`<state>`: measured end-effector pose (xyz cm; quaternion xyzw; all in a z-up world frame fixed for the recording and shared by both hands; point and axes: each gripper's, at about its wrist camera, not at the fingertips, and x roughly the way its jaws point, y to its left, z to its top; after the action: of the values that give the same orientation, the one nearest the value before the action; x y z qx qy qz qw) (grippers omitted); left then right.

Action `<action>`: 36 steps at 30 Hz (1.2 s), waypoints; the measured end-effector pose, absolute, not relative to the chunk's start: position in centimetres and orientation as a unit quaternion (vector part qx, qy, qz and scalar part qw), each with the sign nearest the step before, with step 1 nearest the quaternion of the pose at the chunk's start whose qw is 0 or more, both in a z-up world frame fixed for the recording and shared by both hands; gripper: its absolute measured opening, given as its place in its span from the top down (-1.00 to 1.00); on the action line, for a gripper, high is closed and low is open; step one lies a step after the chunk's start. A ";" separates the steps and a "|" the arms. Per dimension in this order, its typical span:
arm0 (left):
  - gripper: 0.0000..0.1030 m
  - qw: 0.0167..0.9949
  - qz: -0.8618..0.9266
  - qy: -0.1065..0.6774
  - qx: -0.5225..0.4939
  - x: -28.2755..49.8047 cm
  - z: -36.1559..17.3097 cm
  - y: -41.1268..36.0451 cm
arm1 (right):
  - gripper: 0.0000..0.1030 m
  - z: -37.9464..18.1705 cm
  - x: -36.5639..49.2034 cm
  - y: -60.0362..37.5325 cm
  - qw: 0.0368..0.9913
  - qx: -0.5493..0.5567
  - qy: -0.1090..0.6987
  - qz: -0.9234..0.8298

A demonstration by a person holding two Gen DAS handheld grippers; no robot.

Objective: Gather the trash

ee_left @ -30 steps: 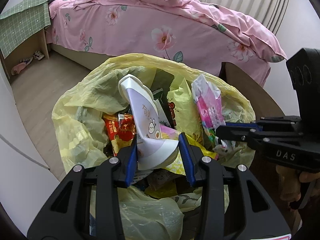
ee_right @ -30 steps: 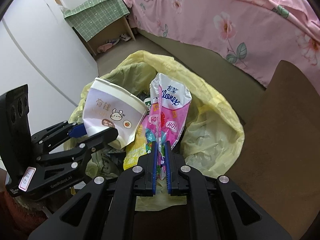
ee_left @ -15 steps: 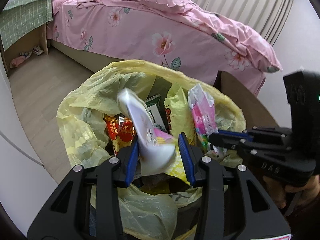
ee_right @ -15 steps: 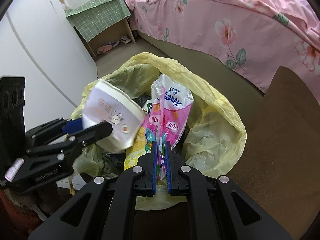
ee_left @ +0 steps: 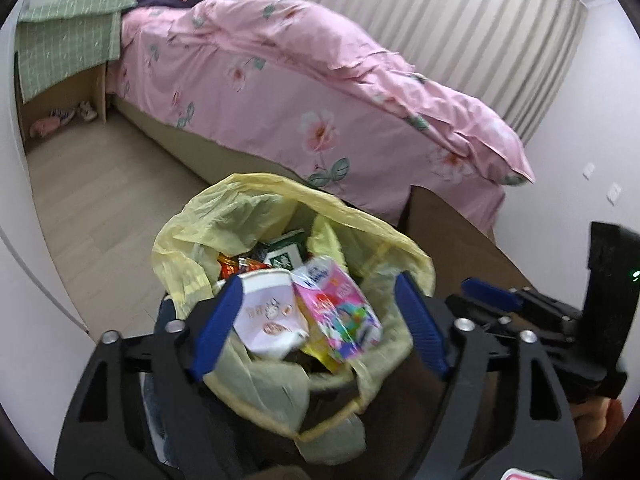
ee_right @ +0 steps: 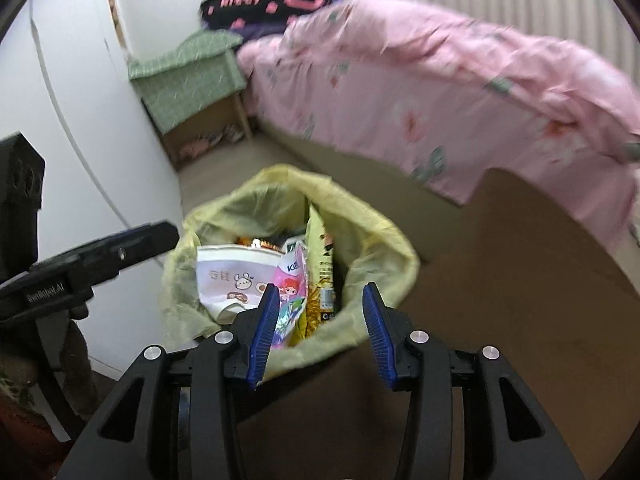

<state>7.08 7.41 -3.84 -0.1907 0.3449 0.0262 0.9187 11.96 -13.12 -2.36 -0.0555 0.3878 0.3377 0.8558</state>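
A yellow trash bag (ee_left: 248,200) stands open and full of wrappers. On top of the pile lie a white paper cup (ee_left: 268,316) and a pink tissue pack (ee_left: 336,312). My left gripper (ee_left: 320,320) hovers above them with its jaws opening, and neither pad presses on anything. In the right wrist view the same bag (ee_right: 384,248), cup (ee_right: 236,280) and pink pack (ee_right: 288,300) show below my right gripper (ee_right: 320,320). Its jaws are opening too, and nothing is gripped. The left gripper (ee_right: 120,252) reaches in from the left, and the right gripper (ee_left: 492,296) shows at the right.
A bed with a pink floral duvet (ee_left: 320,92) runs behind the bag. A nightstand under a green checked cloth (ee_left: 64,52) stands at the back left. A brown rounded tabletop (ee_left: 452,232) lies right of the bag, a white wall (ee_right: 72,100) left of it. Wooden floor (ee_left: 100,200) lies between.
Both grippers went from shut to open and pulled up and back. The cup and the pink pack dropped out of the jaws and now lie in the bag.
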 end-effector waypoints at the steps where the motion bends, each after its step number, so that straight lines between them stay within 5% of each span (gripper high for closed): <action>1: -0.56 0.921 0.026 0.344 -0.181 6.4 -3.4 6.7 | 0.20 -1.8 11.0 -14.0 0.861 -0.048 0.382 0.332; 15: -0.67 0.953 0.027 0.302 -0.025 -5.4 2.0 -5.0 | 0.02 2.8 -5.9 -24.8 0.927 -0.006 0.306 0.216; 36: -0.67 0.954 0.051 0.294 -0.031 -8.6 3.0 -4.3 | 0.02 2.7 -9.2 -24.6 0.931 -0.008 0.299 0.211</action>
<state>-8.63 -4.34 2.97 -0.0308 0.2938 0.0511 0.9540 -9.17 -24.56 2.71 -0.0082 0.2991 0.2107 0.9306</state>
